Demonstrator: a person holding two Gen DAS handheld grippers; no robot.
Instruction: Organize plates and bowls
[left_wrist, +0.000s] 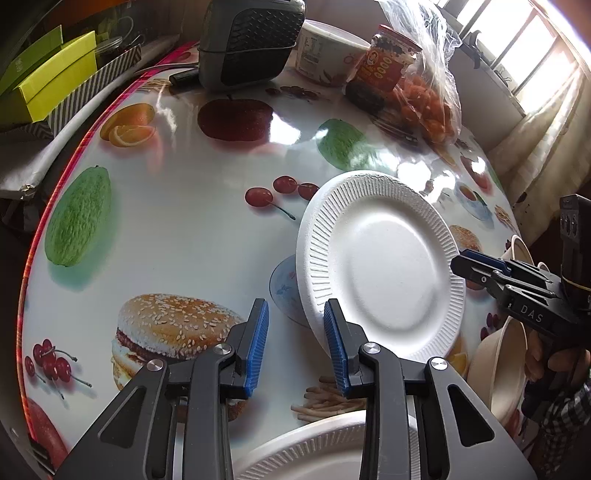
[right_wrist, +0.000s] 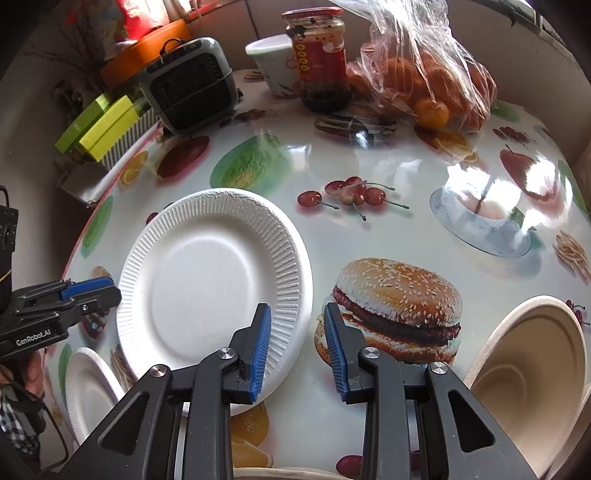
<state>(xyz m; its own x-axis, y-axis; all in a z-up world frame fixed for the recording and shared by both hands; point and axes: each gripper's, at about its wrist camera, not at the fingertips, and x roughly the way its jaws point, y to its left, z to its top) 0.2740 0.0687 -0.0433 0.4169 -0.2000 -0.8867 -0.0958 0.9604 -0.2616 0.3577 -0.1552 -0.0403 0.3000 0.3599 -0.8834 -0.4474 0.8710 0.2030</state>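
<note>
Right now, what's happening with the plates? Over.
Left hand-held gripper open, right hand-held gripper open. Plate between them, unheld. Bowl right. Nothing blocking.

Left hand-held gripper and right hand-held gripper both gape, fingers apparently gripping nothing.

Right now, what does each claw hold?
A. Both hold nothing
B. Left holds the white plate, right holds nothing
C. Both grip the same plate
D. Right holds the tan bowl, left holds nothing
A: the left claw and right claw both stand open with bare gaps, flanking the white plate that lies on the table, while the tan bowl sits apart.
</note>
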